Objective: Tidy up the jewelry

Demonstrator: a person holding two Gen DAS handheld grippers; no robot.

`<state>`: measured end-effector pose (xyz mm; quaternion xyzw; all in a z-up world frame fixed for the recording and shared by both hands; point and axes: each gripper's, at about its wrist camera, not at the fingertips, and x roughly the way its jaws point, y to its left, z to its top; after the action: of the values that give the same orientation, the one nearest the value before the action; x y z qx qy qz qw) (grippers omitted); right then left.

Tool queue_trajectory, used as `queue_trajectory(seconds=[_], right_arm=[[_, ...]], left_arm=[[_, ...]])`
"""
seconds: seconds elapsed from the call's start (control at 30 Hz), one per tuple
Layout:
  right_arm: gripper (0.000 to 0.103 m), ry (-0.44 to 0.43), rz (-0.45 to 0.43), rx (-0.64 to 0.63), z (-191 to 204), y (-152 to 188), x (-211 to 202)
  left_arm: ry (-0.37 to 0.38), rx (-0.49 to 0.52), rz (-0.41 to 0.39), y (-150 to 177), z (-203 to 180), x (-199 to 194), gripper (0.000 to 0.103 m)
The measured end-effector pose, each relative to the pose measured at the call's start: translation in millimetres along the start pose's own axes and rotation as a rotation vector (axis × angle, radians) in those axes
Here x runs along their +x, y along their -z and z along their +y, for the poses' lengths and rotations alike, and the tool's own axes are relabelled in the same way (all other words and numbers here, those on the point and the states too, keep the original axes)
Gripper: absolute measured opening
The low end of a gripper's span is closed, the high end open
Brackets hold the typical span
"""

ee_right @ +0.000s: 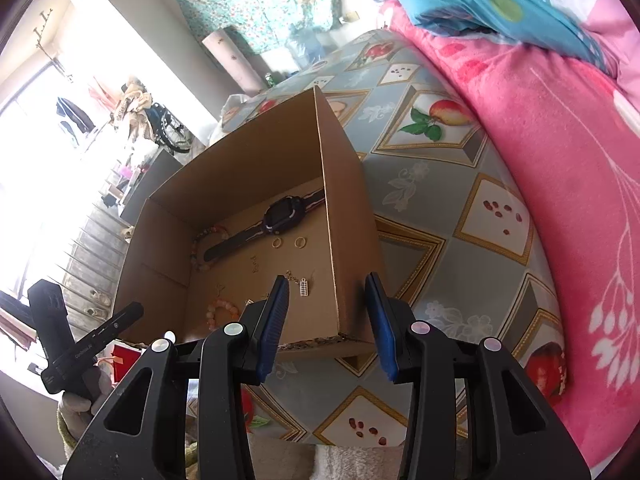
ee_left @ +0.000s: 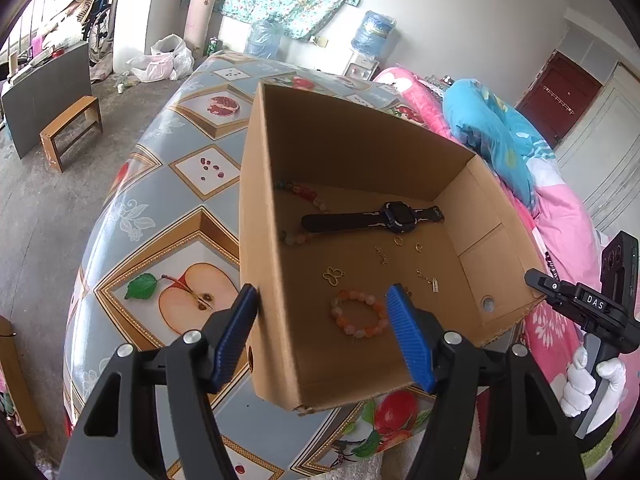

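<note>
Fruit-patterned oilcloth [ee_left: 188, 208] covers the table beside a pink bed, and an open cardboard box [ee_left: 360, 144] stands on it with the jewelry lying on its floor.

From the left gripper [ee_left: 324, 332], jaws parted and holding nothing, the box's left wall sits between the two blue pads: one pad is outside the box, the other over its interior. Just ahead of the inner pad lies the peach bead bracelet [ee_left: 359, 315], flat, its ring open upward. Beyond it are a gold butterfly charm [ee_left: 333, 276], small chain pieces, two gold rings [ee_left: 408, 243], and farthest the dark watch [ee_left: 374, 218], its strap running crosswise to the gripper's line of reach.

The right gripper [ee_right: 328, 316] is likewise parted and empty, straddling the box's right wall near the front corner, a small tag charm [ee_right: 304, 288] just beyond its inner pad.

Judging by this, the left hand is nearer the bracelet and would need to shift inward to clear the wall before closing.
</note>
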<state>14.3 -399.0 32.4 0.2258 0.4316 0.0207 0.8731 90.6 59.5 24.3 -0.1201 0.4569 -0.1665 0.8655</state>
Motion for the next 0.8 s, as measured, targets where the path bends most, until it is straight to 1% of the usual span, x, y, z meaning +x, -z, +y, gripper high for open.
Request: queue_trajectory(seconds=[0.1,0.23,0.3,0.33,0.4,0.47,0.5,0.53,0.57,0.6,0.63,0.67,0.7,0.73,0.8], right_arm=[[0.040,0.005,-0.004,0.000,0,3,-2],[0.040,0.014,-0.008,0.002,0,11,-4],[0.040,0.011,-0.012,0.011,-1,13,-6],[0.040,0.009,-0.015,0.014,-1,13,-8],[0.040,0.013,-0.038,0.006,1,15,-15],[0.040,0.035,-0.088,-0.026,7,19,-28],[0.040,0.047,-0.121,-0.044,11,23,-37],[0.040,0.053,-0.156,-0.064,16,27,-46],[0.045,0.054,-0.191,-0.091,21,32,-55],[0.049,0.059,-0.221,-0.119,27,37,-63],[0.057,0.067,-0.246,-0.146,33,43,-70],[0.059,0.074,-0.266,-0.173,39,49,-75],[0.063,0.073,-0.278,-0.200,45,55,-79],[0.068,0.065,-0.284,-0.226,51,61,-81],[0.074,0.066,-0.282,-0.277,62,72,-79]], left_arm=[[0.016,-0.001,-0.006,7,1,-5,0.064],[0.015,0.017,-0.024,12,-2,-9,0.064],[0.011,0.031,-0.048,16,-4,-13,0.064],[0.002,0.043,-0.072,17,-7,-18,0.064],[-0.050,0.083,-0.138,21,-16,-31,0.066],[-0.109,0.117,-0.188,24,-25,-43,0.067],[-0.135,0.121,-0.209,26,-29,-50,0.071],[-0.150,0.121,-0.231,28,-31,-57,0.073],[-0.163,0.120,-0.253,31,-34,-64,0.077],[-0.182,0.123,-0.274,34,-37,-70,0.083],[-0.209,0.126,-0.291,38,-41,-75,0.087],[-0.238,0.127,-0.308,41,-45,-79,0.095],[-0.254,0.125,-0.323,45,-49,-82,0.097],[-0.249,0.123,-0.336,49,-53,-84,0.098],[-0.217,0.118,-0.333,56,-59,-83,0.098]])
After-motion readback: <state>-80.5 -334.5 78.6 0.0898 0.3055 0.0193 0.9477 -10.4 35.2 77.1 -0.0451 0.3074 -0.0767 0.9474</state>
